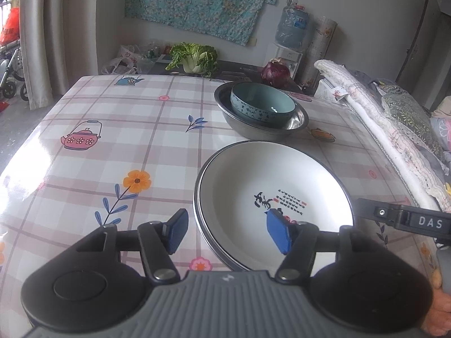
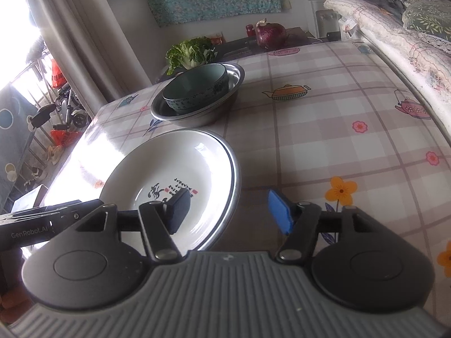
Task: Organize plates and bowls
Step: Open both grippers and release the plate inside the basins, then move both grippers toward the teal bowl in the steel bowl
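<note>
Both grippers straddle the same white plate [image 1: 274,197] from opposite sides; plate lies on the desk [image 1: 126,129], stacked on what looks like a metal plate [image 2: 235,197] under it, only the steel rim showing.

Left gripper [image 1: 228,233]: plate is ahead and to its right; its left rim runs between the fingers, one pad outside over the cloth, the other over the plate's inside near the print; jaws about half open, pads clear of the rim as far as I can tell, nothing held.

Right gripper [image 2: 229,211]: mirror case; plate ahead and to its left, right rim between the fingers, dark pad over the plate's inside, blue pad outside over the desk; jaws wide, no contact visible, nothing held.

Neither hand is clearly nearer; each is at its own edge. Plate is round, so no long axis; what matters is rim line versus jaw gap, and both look lined up across the rim.

Teal bowl [image 1: 262,105] sits nested inside the steel basin [image 1: 298,121] further back on the desk, just beyond the plate, apart from both grippers.

Judgement: plates stacked, bowls nested; this looks like a release after setting the plate down, though a fresh grasp can't be ruled out. Risk if lifting: only the top plate comes up, or the steel one drags.
</note>
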